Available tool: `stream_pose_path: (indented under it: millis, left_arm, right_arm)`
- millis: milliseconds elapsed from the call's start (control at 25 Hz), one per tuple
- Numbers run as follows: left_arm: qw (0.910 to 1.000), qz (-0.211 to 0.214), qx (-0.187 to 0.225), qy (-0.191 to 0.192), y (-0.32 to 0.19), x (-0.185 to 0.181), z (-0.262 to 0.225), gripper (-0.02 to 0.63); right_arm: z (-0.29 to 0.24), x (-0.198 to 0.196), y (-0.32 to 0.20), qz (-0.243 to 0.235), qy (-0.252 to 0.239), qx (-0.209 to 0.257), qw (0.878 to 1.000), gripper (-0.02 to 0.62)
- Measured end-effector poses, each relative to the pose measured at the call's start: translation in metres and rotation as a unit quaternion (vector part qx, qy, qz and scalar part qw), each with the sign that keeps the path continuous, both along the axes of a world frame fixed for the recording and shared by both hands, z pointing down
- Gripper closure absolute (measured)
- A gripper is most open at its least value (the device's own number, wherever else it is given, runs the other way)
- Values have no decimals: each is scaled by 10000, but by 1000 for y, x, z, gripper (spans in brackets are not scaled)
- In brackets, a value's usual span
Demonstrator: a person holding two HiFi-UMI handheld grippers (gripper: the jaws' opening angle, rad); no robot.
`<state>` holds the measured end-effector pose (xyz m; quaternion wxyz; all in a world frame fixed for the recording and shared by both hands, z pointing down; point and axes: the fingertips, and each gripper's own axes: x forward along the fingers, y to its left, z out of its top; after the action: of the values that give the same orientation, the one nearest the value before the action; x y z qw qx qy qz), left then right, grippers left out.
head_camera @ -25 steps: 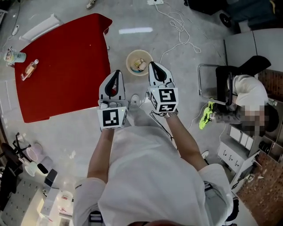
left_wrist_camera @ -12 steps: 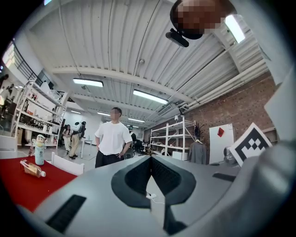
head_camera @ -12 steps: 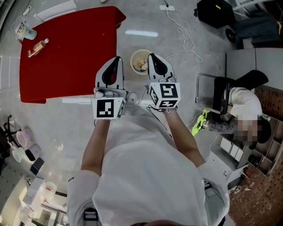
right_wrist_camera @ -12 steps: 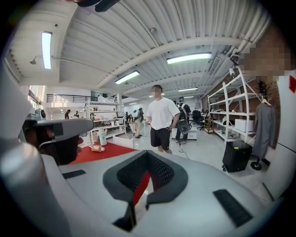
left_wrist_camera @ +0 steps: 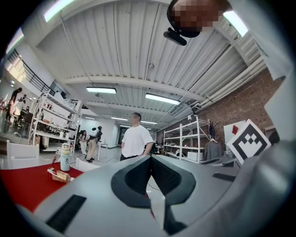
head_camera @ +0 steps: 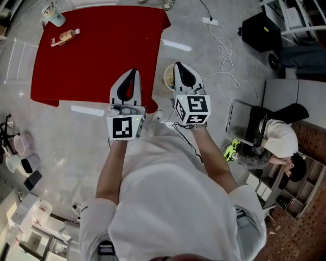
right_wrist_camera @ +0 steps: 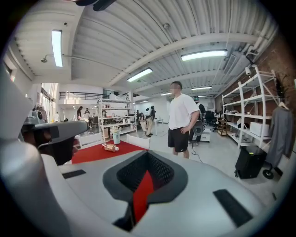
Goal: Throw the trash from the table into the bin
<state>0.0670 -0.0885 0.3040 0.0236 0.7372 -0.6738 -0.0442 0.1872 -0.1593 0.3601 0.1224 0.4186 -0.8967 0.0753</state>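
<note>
A red table (head_camera: 102,51) fills the upper left of the head view. On its far left corner lie a small plastic bottle (head_camera: 65,35) and a white cup (head_camera: 53,14). The round bin (head_camera: 168,77) stands on the floor off the table's right corner, half hidden behind my right gripper (head_camera: 179,66). My left gripper (head_camera: 133,72) hovers over the table's near right corner. Both are shut and hold nothing. The left gripper view has the bottle (left_wrist_camera: 58,175) and cup (left_wrist_camera: 65,157) past my left gripper (left_wrist_camera: 150,159). My right gripper (right_wrist_camera: 148,155) looks over the bottle (right_wrist_camera: 109,147).
A person in a white shirt (right_wrist_camera: 181,122) stands beyond the table. Another person (head_camera: 277,140) sits at the right by a chair (head_camera: 244,122). White cables (head_camera: 224,46) and a black case (head_camera: 262,30) lie on the floor behind the bin. Cluttered shelves (head_camera: 25,168) sit at the left.
Both grippers have come up and moved towards the red table. The bin, earlier in plain sight between them, is now half behind the right gripper. Both stay shut.
</note>
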Motion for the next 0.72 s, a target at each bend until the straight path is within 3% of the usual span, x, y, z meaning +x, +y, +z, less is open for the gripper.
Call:
stream_pose_path:
  millis: [520, 720]
  left_arm:
    - [9983, -578, -77, -39, 81, -243, 2, 603]
    - [9967, -810, -30, -21, 108, -318, -1, 603]
  right_arm:
    - [-5, -254, 71, -736, 132, -8, 9972, 588]
    - [-3, -330, 99, -1131, 292, -43, 9931, 587]
